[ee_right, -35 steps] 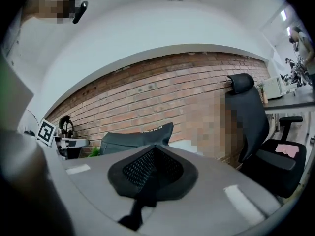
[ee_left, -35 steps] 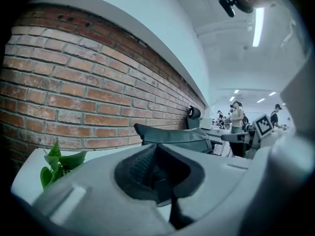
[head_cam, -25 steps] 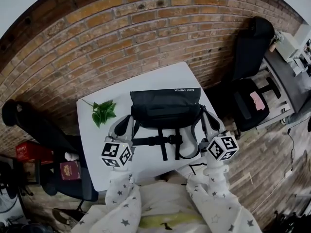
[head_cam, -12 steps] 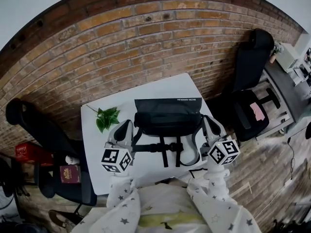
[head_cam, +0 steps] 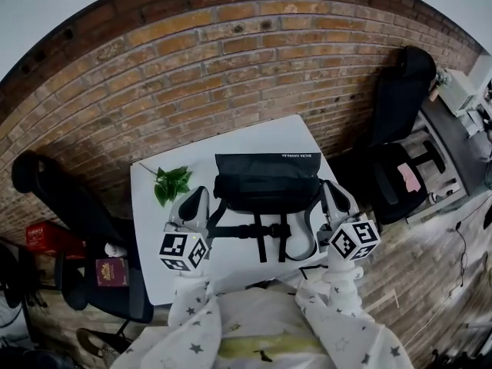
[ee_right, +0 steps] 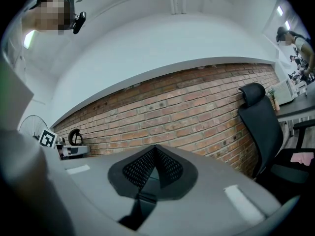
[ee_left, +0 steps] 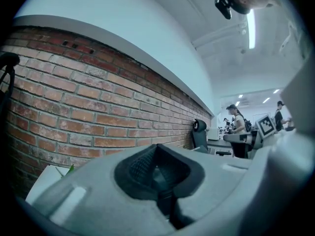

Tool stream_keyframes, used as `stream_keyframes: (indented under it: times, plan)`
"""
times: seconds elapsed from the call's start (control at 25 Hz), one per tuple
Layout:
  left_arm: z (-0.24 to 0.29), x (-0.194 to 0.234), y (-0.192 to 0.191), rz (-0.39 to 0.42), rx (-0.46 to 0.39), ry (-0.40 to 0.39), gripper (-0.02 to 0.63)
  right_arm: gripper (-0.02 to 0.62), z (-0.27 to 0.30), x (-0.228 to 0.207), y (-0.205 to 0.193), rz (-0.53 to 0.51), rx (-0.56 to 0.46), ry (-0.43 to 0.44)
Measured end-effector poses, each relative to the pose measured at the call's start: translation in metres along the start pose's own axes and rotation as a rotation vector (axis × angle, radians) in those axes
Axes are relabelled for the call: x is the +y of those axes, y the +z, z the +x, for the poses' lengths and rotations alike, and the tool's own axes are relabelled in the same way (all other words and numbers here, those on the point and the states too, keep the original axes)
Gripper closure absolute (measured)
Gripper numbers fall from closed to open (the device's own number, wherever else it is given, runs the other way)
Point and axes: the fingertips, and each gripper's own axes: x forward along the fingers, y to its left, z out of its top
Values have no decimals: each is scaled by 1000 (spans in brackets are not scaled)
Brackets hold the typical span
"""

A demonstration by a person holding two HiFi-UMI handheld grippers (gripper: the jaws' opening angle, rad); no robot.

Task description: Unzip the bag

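Observation:
A black bag with loose straps and a buckle lies on the small white table in the head view. My left gripper hovers at the bag's left end, shut and empty. At the bag's right end my right gripper is held the same way, shut with nothing in it. Both point toward the brick wall. In the left gripper view and the right gripper view the ribbed pads meet, and only wall shows beyond them; the bag is hidden there.
A green leafy sprig lies on the table's left part. The brick wall stands right behind the table. Black office chairs sit at left and right. A person stands far off at a desk.
Both grippers have risen a little beside the bag and stay shut. The head view has shifted slightly, so table and bag sit a bit lower in the picture.

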Motion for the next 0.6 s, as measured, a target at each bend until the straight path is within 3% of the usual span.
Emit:
stream_keyframes:
  times: [0.6]
  plan:
    - [-4, 3, 2, 12, -8, 31, 607, 586, -1, -5, -2, 1, -7, -10]
